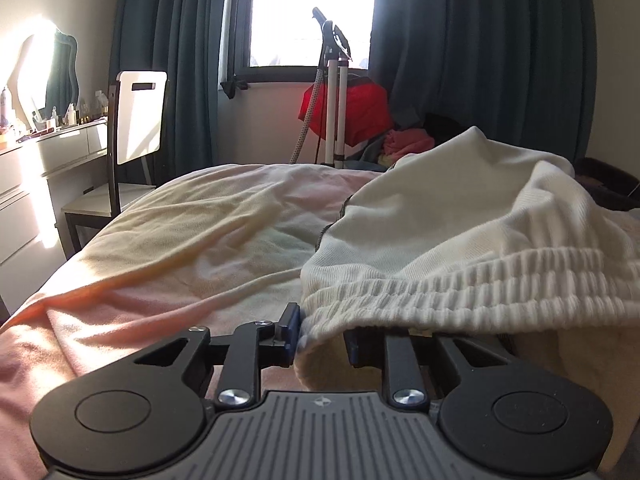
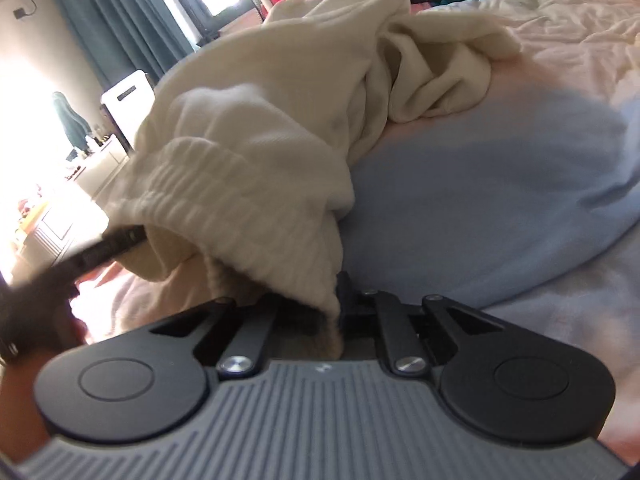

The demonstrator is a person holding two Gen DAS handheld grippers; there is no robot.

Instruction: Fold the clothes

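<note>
A cream-white ribbed garment with an elastic waistband (image 1: pixel 460 240) lies crumpled on the bed. My left gripper (image 1: pixel 322 336) is shut on the waistband's left end, low over the blanket. In the right wrist view the same garment (image 2: pixel 256 152) is bunched up and trails back across the bed. My right gripper (image 2: pixel 334 312) is shut on the waistband's other end; the cloth drapes over the fingers and hides their tips. The left gripper shows there as a blurred dark shape (image 2: pixel 80 256) at the left.
The bed carries a pale pink and yellow blanket (image 1: pixel 192 248) and a light blue patch (image 2: pixel 500 184). A chair (image 1: pixel 132 148) and a dresser (image 1: pixel 36 176) stand to the left. A garment steamer stand (image 1: pixel 334 96) and a heap of clothes (image 1: pixel 384 136) stand beyond the bed under the window.
</note>
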